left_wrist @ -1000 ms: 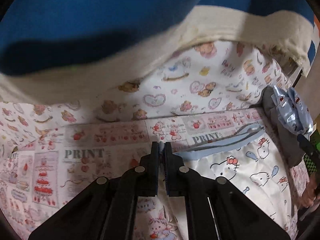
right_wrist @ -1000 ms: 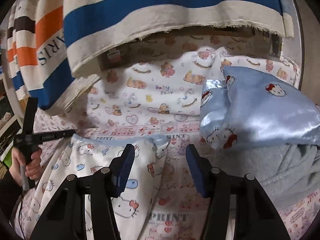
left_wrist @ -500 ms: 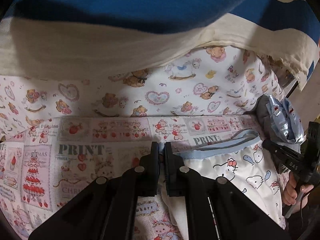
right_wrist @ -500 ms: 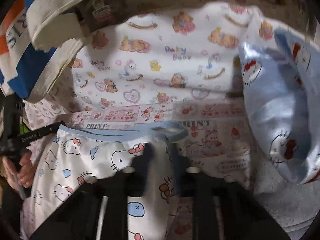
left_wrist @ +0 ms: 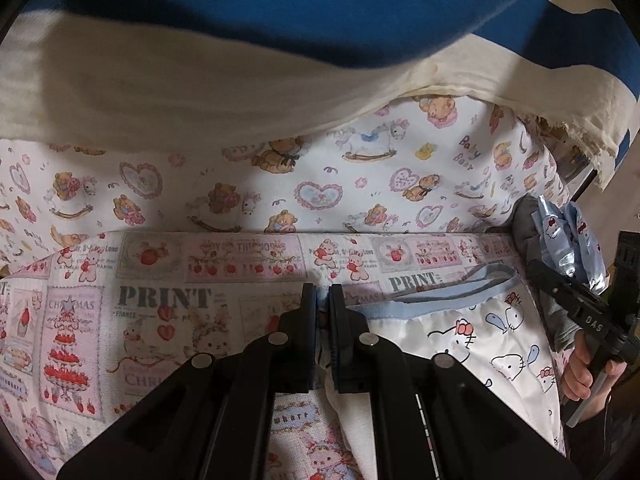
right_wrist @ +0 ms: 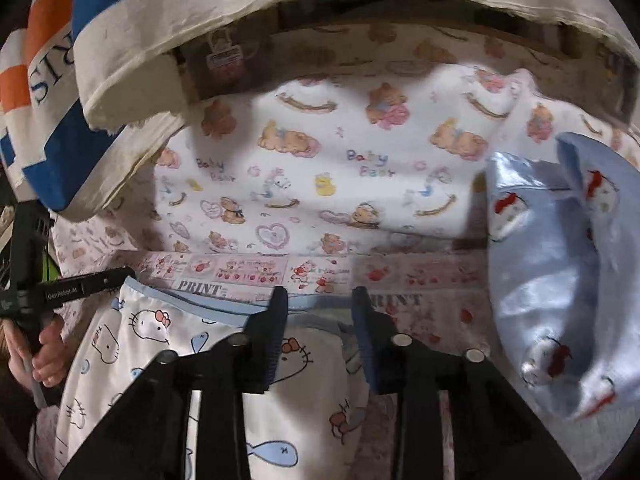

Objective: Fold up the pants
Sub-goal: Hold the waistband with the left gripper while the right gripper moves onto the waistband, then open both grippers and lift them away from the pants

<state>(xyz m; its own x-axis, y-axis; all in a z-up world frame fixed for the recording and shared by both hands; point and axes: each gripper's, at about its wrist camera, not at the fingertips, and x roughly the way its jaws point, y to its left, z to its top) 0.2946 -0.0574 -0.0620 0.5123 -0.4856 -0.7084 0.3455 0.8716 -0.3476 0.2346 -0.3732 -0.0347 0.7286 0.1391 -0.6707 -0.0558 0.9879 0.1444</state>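
On the bed, over the pink printed sheet (left_wrist: 168, 304), the white cat-print pants (right_wrist: 160, 344) lie flat, the blue waistband (left_wrist: 452, 286) at their far edge, running crosswise just short of the bear-print pillow (right_wrist: 320, 168)

Left gripper (left_wrist: 323, 320): jaws narrow, pinched onto the left corner of the waistband; blue fabric shows in the slit between the pads

Right gripper (right_wrist: 320, 320): jaws partly apart and opening; the right end of the waistband and a bunched bit of white cloth sit between them, pads not pressing on the fabric as far as I can see. No grip on that side

Key relation: waistband's long axis runs from one gripper to the other, so both sit on the same edge, one at each corner. Pants body extends from the waistband back toward the person; legs are out of frame

Judgement: the right corner needs a fresh grasp before any fold. Left is already holding; right is directly over its corner, so a straight close should do

Satin blue bundle (right_wrist: 560, 280) lies right of the waistband, apart from it
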